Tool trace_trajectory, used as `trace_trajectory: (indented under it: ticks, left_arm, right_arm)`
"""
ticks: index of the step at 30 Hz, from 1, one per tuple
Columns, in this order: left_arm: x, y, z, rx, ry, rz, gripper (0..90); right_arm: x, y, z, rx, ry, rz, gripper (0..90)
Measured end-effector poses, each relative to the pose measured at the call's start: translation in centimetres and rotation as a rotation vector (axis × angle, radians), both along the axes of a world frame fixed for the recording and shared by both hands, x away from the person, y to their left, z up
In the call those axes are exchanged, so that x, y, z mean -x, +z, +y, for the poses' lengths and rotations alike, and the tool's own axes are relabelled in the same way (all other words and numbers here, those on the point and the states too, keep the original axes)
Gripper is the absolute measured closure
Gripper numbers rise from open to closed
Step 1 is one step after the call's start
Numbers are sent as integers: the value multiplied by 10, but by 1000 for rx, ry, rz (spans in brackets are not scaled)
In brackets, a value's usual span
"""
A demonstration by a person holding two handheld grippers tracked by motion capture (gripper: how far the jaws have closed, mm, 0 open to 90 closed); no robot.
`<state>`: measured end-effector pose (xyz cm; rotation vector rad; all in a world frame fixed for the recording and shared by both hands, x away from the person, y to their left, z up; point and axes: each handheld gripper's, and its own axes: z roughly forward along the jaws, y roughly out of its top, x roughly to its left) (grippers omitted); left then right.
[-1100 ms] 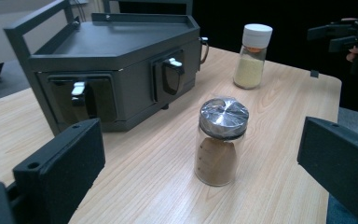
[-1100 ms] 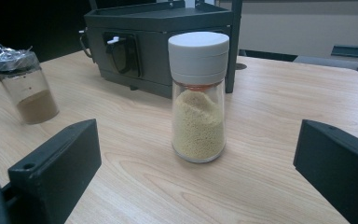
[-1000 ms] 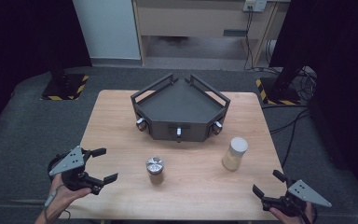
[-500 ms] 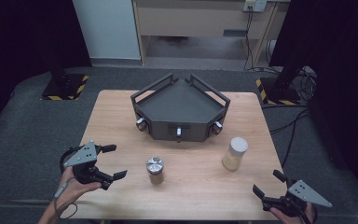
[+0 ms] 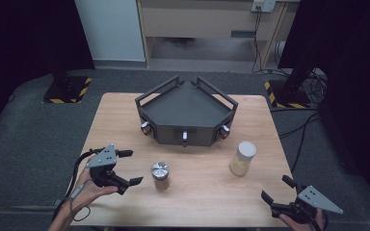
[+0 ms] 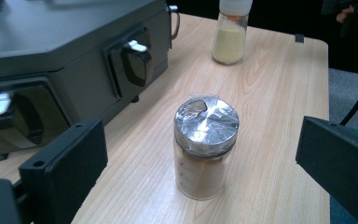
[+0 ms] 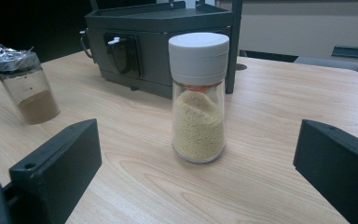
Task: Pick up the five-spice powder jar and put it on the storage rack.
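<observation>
left hand-held gripper [image 5: 126, 167] wide open, empty, near foil-capped jar [image 5: 160, 174] by the desk's [image 5: 207, 192] near edge; an off-centre closure could topple it.

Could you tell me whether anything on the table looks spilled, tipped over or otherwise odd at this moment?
Nothing is spilled or tipped. The one oddity is the glass jar of brown powder: its metal lid is covered in crinkled clear film, unlike the clean white cap of the glass jar of yellow granules. Both stand upright on the wooden table before the dark grey angular tray.
</observation>
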<state>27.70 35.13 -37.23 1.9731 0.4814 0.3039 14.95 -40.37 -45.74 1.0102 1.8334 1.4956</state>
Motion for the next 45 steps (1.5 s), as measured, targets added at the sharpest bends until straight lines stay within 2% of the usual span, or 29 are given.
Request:
trace_trajectory:
  ticks: [12,14,17,19,25,35,45]
  left_arm:
    - [-14,-14,-21,1,-13,29,25]
    - [-17,-15,-30,-23,-24,21,26]
    - [-22,-17,-40,-30,-32,17,30]
    - [-24,-18,-42,-24,-37,21,33]
    - [-36,-30,-57,-45,-50,44,43]
    - [-40,-42,-64,-55,-58,45,94]
    - [-41,-44,-62,-50,-63,34,119]
  right_arm:
    - [0,0,0,1,2,-1,15]
    - [0,0,0,0,2,0,16]
    - [0,0,0,1,3,1,15]
    - [0,0,0,2,4,-2,16]
    - [0,0,-1,2,5,0,16]
    - [0,0,-1,1,7,1,17]
    - [-1,0,-1,3,8,-1,17]
